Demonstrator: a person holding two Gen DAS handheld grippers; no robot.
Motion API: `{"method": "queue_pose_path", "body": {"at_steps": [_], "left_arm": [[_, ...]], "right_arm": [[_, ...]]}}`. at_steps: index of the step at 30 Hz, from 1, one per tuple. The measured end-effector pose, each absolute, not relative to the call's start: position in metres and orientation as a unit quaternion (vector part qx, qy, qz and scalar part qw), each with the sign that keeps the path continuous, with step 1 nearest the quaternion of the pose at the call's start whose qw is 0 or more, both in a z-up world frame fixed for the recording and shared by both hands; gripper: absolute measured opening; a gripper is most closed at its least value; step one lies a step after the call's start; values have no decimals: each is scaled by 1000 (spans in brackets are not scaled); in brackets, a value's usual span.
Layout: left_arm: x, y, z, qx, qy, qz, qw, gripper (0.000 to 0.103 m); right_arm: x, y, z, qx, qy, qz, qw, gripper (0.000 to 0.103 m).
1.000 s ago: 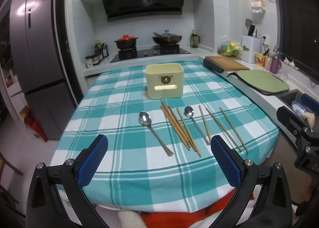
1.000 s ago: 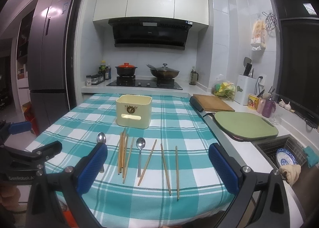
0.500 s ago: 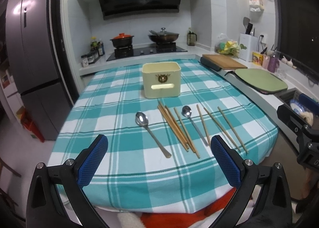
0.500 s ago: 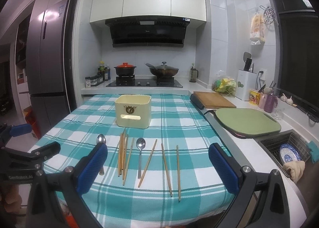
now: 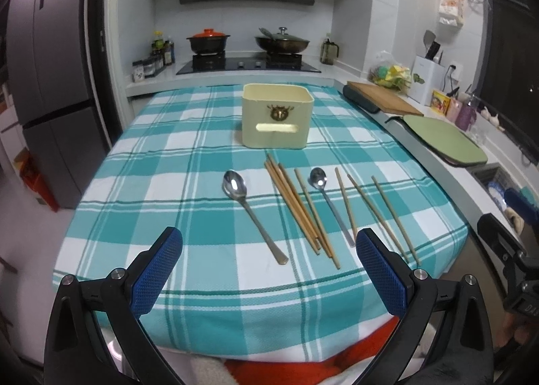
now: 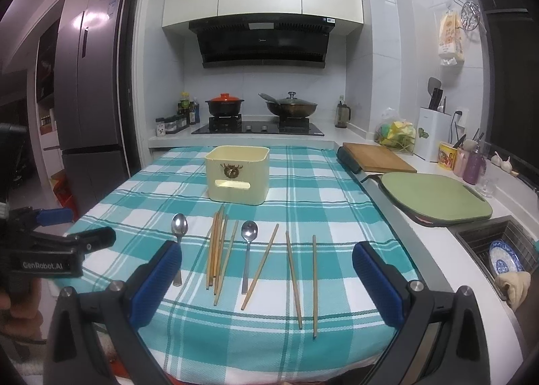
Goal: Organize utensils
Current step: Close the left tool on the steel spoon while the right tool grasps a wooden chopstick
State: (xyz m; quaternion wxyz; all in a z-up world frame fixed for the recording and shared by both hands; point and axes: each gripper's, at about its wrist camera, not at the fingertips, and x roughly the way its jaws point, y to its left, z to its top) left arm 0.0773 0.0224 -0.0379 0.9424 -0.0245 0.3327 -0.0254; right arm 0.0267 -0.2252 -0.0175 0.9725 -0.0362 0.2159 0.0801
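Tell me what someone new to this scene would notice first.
Probably the teal checked tablecloth, with two metal spoons and loose wooden chopsticks lying in a row near its front edge. Behind them stands a cream utensil box, upright. Both open tools, left tool and right tool, hover empty at the near edge.

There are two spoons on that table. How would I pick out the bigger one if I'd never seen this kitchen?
Start at the teal-and-white checked tablecloth and the cream plastic utensil box standing on it. In front of the box lies a row of wooden chopsticks and two metal spoons. The larger steel spoon lies alone at the row's left end, while the smaller spoon sits between chopsticks.
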Motion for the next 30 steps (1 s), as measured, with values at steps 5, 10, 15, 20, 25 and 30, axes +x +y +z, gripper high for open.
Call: {"method": "queue_pose_path", "body": {"at_steps": [5,10,15,20,25,30], "left_arm": [[110,42,-51,-43,345,4,938,103],[153,53,-78,-75,377,18,923,102],[195,42,-116,-64,408,38,910,102],[226,37,-153,-66,442,64,893,102],[244,33,-179,-42,464,85,881,102],[246,36,-191,-19,469,91,878,103]], "right_arm": [[49,-235,-31,-30,242,65,968,103],[80,-255,-48,-32,265,38,963,103],[129,-292,-79,4,323,19,946,103],[175,-308,-115,4,385,8,923,101],[210,-291,-141,-23,418,40,908,78],[237,-281,-166,-39,447,55,892,64]]}}
